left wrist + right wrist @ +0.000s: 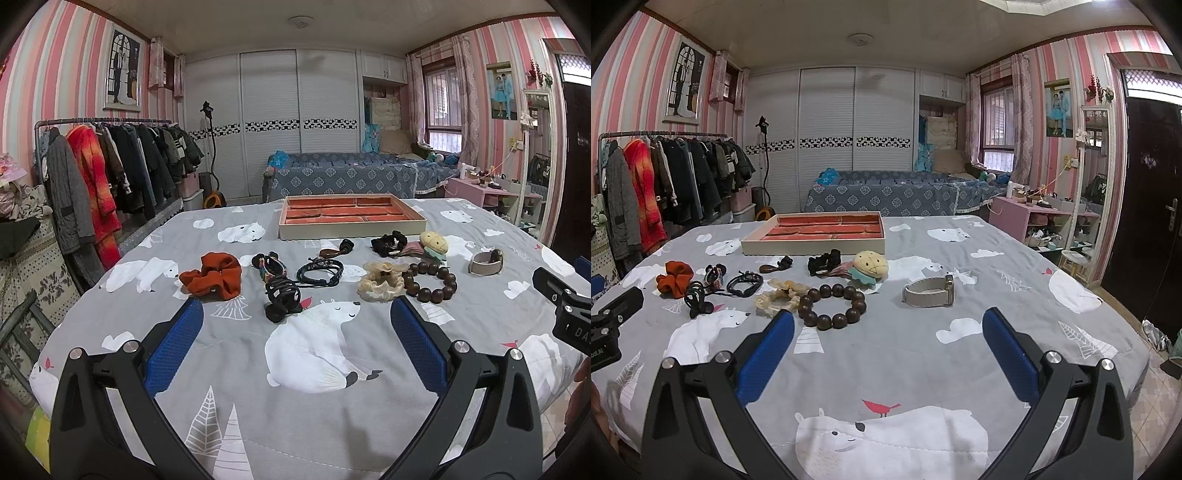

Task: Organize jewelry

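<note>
A cream tray [351,232] [812,246] with orange compartments lies at the far side of the bear-print quilt. In front of it lie an orange scrunchie [212,275] [675,277], a black claw clip [281,297] [695,297], black cord bracelets [319,277] [744,285], a cream scrunchie [380,282] [777,297], a dark wooden bead bracelet [430,281] [832,302], a burger-shaped plush clip [433,243] [870,266] and a beige watch [485,261] [929,291]. My left gripper [295,321] is open, near the claw clip. My right gripper [886,328] is open, between the beads and the watch.
The quilt [314,406] covers a table whose right edge drops to a tiled floor [1156,398]. A clothes rack [110,173] stands left, a bed [351,177] behind, a pink shelf [1027,218] and dark door [1148,192] right. The other gripper's body shows at each view's side [569,314] [609,325].
</note>
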A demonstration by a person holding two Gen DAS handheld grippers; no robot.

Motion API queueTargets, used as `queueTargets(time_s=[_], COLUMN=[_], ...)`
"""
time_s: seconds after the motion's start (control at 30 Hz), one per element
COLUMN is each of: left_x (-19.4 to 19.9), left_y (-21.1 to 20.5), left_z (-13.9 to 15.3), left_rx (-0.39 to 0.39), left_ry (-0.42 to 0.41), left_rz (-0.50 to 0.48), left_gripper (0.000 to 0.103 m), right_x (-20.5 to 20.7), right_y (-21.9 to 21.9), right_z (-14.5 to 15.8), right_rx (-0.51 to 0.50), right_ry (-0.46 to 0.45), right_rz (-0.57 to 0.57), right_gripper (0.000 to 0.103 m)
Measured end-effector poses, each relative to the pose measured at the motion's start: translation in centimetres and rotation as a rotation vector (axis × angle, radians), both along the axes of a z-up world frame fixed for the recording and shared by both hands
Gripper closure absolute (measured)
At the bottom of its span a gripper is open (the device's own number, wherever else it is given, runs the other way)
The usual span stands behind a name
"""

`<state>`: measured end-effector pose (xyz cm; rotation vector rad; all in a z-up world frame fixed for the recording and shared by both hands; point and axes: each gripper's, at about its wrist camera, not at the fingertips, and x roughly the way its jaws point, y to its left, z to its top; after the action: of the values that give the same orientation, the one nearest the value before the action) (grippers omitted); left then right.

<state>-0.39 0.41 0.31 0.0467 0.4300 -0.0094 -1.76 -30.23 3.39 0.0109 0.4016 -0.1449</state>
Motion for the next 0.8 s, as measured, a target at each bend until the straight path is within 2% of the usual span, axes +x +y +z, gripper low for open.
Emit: queueTargets(time_s=[0.8], left_x=[-0.03], left_y=[0.29], left_z=[0.06], left_rx=[0.002], left_ry=[-0.003], left_rz=[0.006], left_gripper=[0.005], right_x=[-0.03], right_y=[0.18], right_z=[-0.24], right_rx=[-0.003], right_ry=[-0.003], right_rz=[0.003], right_gripper=[0.004])
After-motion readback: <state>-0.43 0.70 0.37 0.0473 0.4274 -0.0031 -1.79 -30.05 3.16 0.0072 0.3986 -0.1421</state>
